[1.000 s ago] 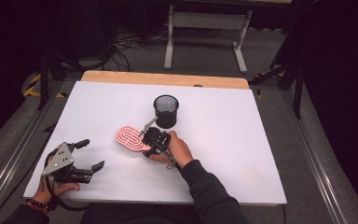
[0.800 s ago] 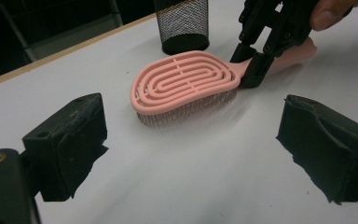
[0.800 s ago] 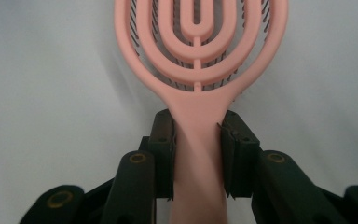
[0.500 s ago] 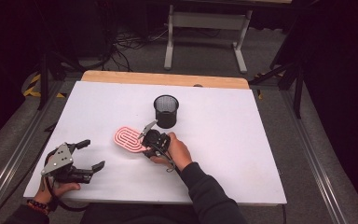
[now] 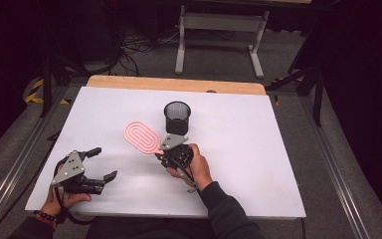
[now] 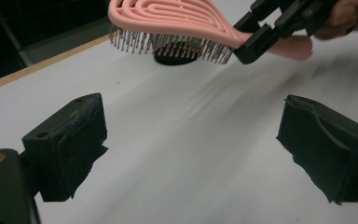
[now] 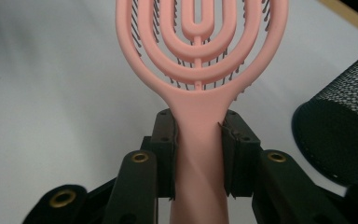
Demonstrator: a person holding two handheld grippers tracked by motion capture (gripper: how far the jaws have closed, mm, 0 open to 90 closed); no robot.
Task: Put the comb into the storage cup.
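A pink vented hairbrush (image 5: pixel 141 137) hangs above the white table (image 5: pixel 258 149), bristles down, left of a black mesh cup (image 5: pixel 177 117). My right gripper (image 5: pixel 160 154) is shut on the brush's handle, and the right gripper view shows both jaws pressed against the pink hairbrush (image 7: pixel 200 93) neck, with the mesh cup (image 7: pixel 345 135) at the right. In the left gripper view the hairbrush (image 6: pixel 177 23) floats clear of the table with the right gripper (image 6: pixel 251 44) clamped on it. My left gripper (image 5: pixel 103 163) rests near the table's front left corner, open and holding nothing.
A wooden strip (image 5: pixel 174 83) runs along the table's far edge. Beyond it stand a grey metal frame (image 5: pixel 219 30) and cables on the floor. Bare white surface stretches to the right of the cup.
The right gripper has lifted the hairbrush off the table, tilting its head upward and slightly left. The left gripper has stayed put.
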